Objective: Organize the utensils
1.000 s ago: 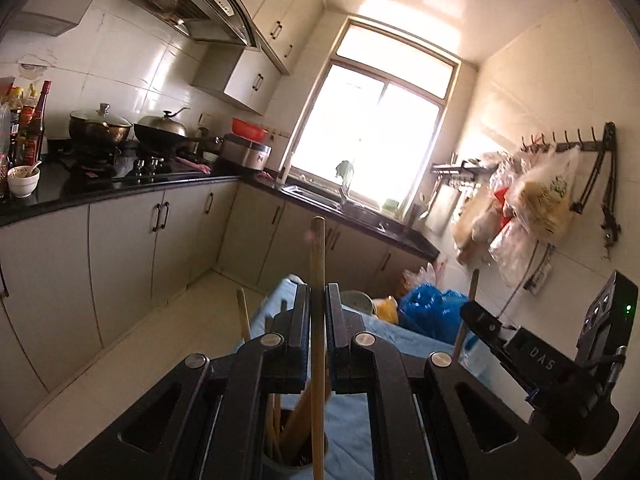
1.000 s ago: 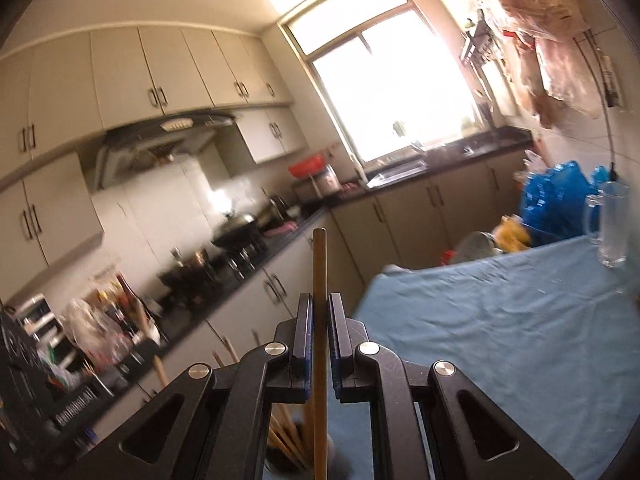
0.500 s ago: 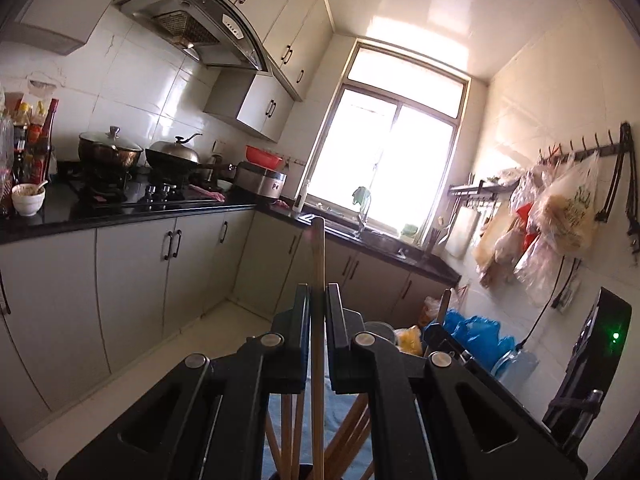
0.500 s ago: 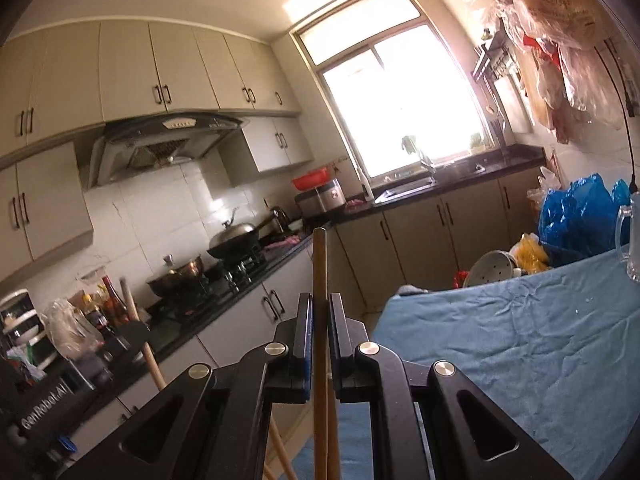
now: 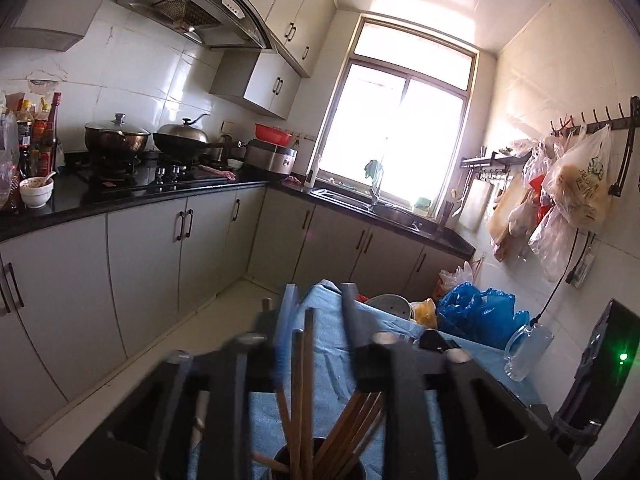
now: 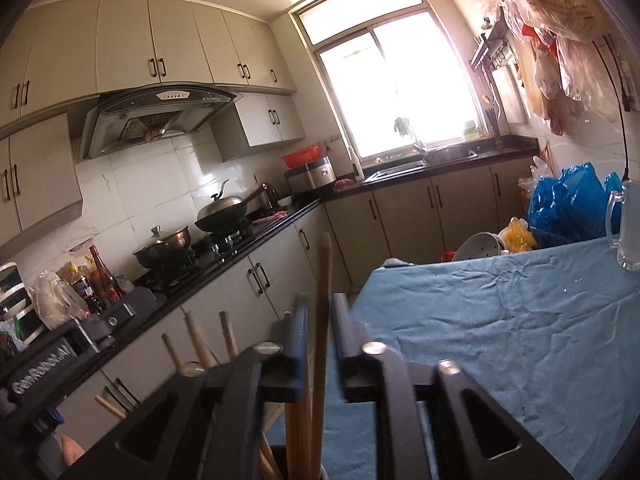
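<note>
Opening above the dark holder on the blue cloth, your left gripper and right gripper each framed an unpinched wooden chopstick, neighbouring chopsticks crowding the holder.

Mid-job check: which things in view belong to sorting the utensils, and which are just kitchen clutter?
Job:
- left gripper, jaws opening, chopsticks loose between them
- right gripper, jaws opening around a chopstick
- dark holder cup below, with more chopsticks

Clutter:
- glass mug
- blue bags
- wok and pot
- white bowl
</note>
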{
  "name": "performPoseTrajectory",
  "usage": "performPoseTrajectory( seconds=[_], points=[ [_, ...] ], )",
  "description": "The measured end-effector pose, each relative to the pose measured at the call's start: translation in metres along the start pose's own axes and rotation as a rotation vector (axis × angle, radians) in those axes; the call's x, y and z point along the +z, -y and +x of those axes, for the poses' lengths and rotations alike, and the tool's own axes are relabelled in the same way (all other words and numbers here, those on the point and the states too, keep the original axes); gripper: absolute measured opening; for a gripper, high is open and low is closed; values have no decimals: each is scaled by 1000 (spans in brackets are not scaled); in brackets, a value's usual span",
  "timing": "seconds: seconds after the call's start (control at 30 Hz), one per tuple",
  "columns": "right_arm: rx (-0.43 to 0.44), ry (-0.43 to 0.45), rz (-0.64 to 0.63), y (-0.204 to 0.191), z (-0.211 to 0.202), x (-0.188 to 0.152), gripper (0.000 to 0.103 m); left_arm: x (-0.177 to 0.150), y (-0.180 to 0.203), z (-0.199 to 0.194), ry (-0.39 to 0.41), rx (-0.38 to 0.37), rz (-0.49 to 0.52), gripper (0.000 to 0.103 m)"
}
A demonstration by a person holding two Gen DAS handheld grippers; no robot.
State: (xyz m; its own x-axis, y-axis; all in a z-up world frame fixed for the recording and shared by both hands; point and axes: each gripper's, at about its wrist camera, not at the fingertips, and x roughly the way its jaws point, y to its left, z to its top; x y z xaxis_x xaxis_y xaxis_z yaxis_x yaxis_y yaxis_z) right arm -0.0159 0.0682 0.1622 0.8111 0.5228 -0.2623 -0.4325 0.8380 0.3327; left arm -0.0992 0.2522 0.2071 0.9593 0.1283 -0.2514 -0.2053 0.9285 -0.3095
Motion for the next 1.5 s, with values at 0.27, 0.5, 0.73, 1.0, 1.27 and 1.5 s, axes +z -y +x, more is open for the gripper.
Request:
performPoseTrajectory(
  seconds=[0.27,0.5,0.73,1.0,1.27,1.5],
  points=[
    [-22,28,16,5,-30,3,50,5,4,-46,35,26,39,47],
    [-83,10,4,17,-69,-6,58,-11,6,-88,28,83,81,74],
    [-123,-61,16,28,-102,-32,60,-45,15,-116,11,139,154,93],
    [-181,-96,7,36,-142,-64,65,-78,25,-143,26,181,262,103],
    [-244,-140,12,45,-163,-94,68,-99,31,-152,24,192,281,103],
    [-292,-163,8,50,-172,-105,69,-110,28,-144,-47,216,274,103]
  ],
)
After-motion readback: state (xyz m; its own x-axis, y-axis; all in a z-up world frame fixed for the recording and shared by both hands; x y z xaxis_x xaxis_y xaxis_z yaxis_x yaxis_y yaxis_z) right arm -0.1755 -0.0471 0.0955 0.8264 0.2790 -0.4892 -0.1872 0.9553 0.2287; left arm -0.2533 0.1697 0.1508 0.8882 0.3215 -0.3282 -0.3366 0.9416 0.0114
